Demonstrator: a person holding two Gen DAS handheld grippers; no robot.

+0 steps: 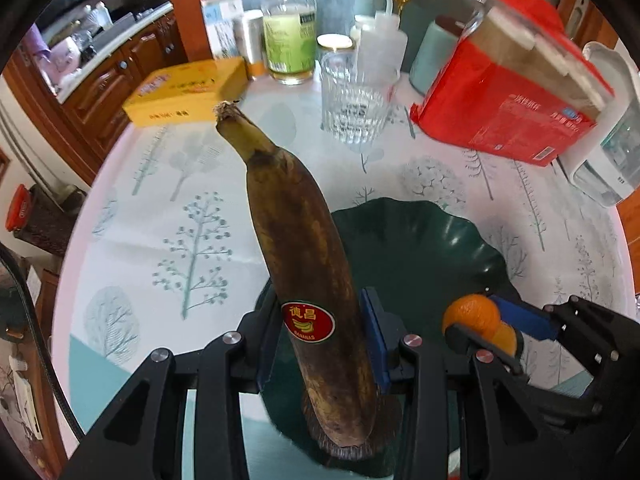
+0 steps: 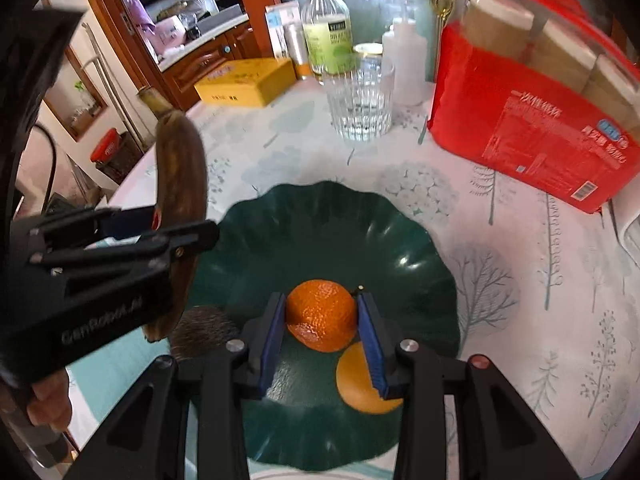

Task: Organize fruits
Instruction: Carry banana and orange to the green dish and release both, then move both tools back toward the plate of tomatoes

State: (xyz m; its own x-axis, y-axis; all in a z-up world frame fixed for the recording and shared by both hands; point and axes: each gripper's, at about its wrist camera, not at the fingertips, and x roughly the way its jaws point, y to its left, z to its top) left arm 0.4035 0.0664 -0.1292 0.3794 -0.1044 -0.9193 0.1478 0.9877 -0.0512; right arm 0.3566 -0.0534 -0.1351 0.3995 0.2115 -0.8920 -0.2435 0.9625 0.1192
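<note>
Your left gripper [image 1: 324,344] is clamped on a long, brown-black overripe banana [image 1: 304,264] bearing a red oval sticker; its blue-padded jaws stand narrow, pressing both sides of the fruit just above its lower end. The banana stands nearly upright, stem toward 12 o'clock in the left wrist view, its base just over the 9 o'clock edge of the dark green, scallop-rimmed dish [image 2: 400,240].

Your right gripper [image 2: 322,320] is closed on a small round orange tangerine [image 2: 320,312], both pads touching its sides. It is over the dish's centre. Its reflection [image 2: 360,384] shows on the glossy dish surface at 5 o'clock of the fruit; you cannot tell whether the fruit touches the dish.

The dish rests on a round table with a white tree-print cloth [image 2: 520,280]. Beyond the dish, at 12 o'clock, stands a clear ribbed glass tumbler [image 2: 360,96]; at 2 o'clock a red packet [image 2: 532,128]; at 10 o'clock a flat yellow box [image 2: 248,80].
</note>
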